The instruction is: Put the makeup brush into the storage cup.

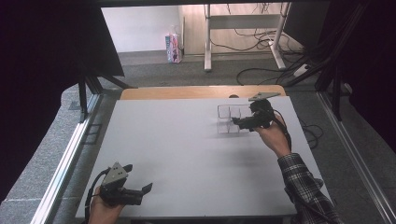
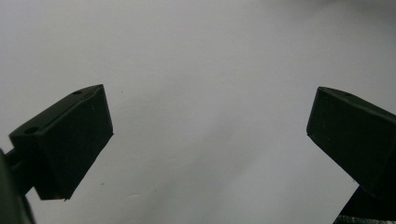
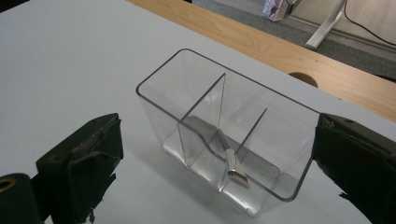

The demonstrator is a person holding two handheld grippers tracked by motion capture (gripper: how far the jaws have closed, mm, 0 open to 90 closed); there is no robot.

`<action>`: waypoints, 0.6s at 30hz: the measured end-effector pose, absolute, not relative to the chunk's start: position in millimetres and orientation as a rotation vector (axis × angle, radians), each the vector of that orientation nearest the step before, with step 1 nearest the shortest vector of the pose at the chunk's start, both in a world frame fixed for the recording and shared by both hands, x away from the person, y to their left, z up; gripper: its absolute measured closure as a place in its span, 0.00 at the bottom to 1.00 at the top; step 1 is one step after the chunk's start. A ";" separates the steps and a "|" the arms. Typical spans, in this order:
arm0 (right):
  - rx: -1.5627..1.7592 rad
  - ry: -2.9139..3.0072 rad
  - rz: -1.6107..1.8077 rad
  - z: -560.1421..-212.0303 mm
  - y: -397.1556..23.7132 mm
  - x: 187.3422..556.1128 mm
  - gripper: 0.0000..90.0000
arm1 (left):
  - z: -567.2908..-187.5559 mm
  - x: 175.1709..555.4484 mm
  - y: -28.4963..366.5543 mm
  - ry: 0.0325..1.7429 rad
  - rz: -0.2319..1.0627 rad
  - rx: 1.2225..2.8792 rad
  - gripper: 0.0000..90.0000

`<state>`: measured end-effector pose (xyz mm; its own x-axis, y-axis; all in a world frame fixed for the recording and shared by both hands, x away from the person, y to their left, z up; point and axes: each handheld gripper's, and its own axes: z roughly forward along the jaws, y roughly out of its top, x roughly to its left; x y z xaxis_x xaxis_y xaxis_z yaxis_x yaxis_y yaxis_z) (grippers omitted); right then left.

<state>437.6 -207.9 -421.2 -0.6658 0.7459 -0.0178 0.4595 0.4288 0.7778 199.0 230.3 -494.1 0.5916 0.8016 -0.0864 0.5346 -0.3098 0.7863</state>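
A clear plastic organizer [image 1: 228, 113] with several compartments stands upright at the far right of the white table [image 1: 187, 154]. In the right gripper view the organizer [image 3: 161, 100] sits between the wide-apart jaws of my right gripper [image 3: 217, 140]. A small makeup brush [image 3: 232, 161] with a silver ferrule lies slanted in the organizer's near compartment. From the high view the right gripper [image 1: 237, 122] points left, right at the organizer's near right side, and is open. My left gripper [image 1: 144, 193] rests open at the table's near left corner, over bare table [image 2: 210, 70], its jaws [image 2: 210, 121] holding nothing.
A wooden strip [image 1: 201, 92] with a round hole [image 3: 302, 78] borders the table's far edge. Beyond it are carpet, desk legs [image 1: 208, 42], loose cables and a pink carton [image 1: 173, 47]. Metal rails [image 1: 65, 158] flank the table and black drapes hang at both sides.
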 end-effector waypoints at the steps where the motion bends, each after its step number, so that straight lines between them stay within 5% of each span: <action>1: 1.028 2.329 1.097 -420.3 -209.3 435.3 0.01 | -494.1 199.0 230.3 1.062 0.411 1.997 0.01; 18: 0.984 2.350 1.109 -418.9 -216.0 408.9 0.00 | -494.2 199.2 230.1 1.063 0.412 1.995 0.00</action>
<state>408.9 -216.0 -418.9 -0.6922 0.7212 -0.0267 0.4378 0.4491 0.7789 199.2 230.1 -494.2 0.5901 0.8027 -0.0865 0.5348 -0.3084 0.7867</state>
